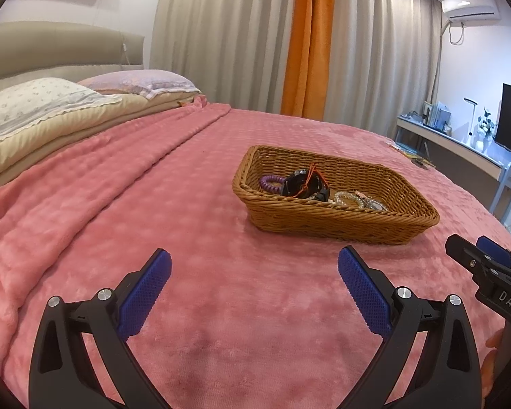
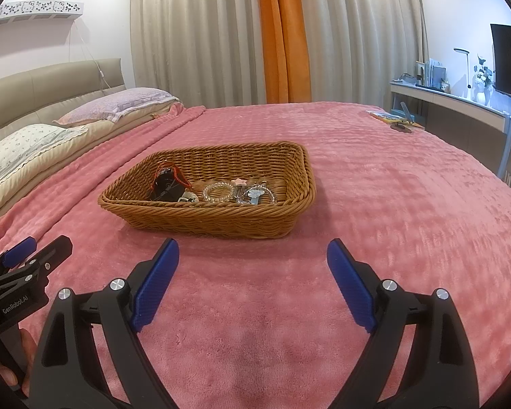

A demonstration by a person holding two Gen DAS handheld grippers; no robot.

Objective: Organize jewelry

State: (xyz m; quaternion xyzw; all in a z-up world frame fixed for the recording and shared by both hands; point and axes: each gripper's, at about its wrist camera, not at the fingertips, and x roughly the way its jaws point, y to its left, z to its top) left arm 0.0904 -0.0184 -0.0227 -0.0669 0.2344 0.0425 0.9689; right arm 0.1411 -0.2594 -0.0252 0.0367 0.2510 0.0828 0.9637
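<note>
The jewelry sits bunched in a shallow woven brown wicker basket (image 2: 289, 214) on the bed's pink plush blanket (image 2: 391, 204): a purple coiled band (image 1: 272, 182), a black chunky piece with a red cord (image 2: 167, 184), a clear beaded bracelet (image 2: 218, 191), a small pink star (image 2: 239, 181) and some silvery bits I can't make out. All of it lies toward the basket's near side, touching or overlapping. No jewelry shows on the blanket in front of the basket.

My left tool (image 1: 253, 266) and right tool (image 2: 252, 254) both hang short of the basket, jaws spread wide, nothing between them.

I judge this fits either everything gathered in already, or a pile waiting to be sorted; the pictures don't settle which. Any reach in would need care, since the pieces tangle.
</note>
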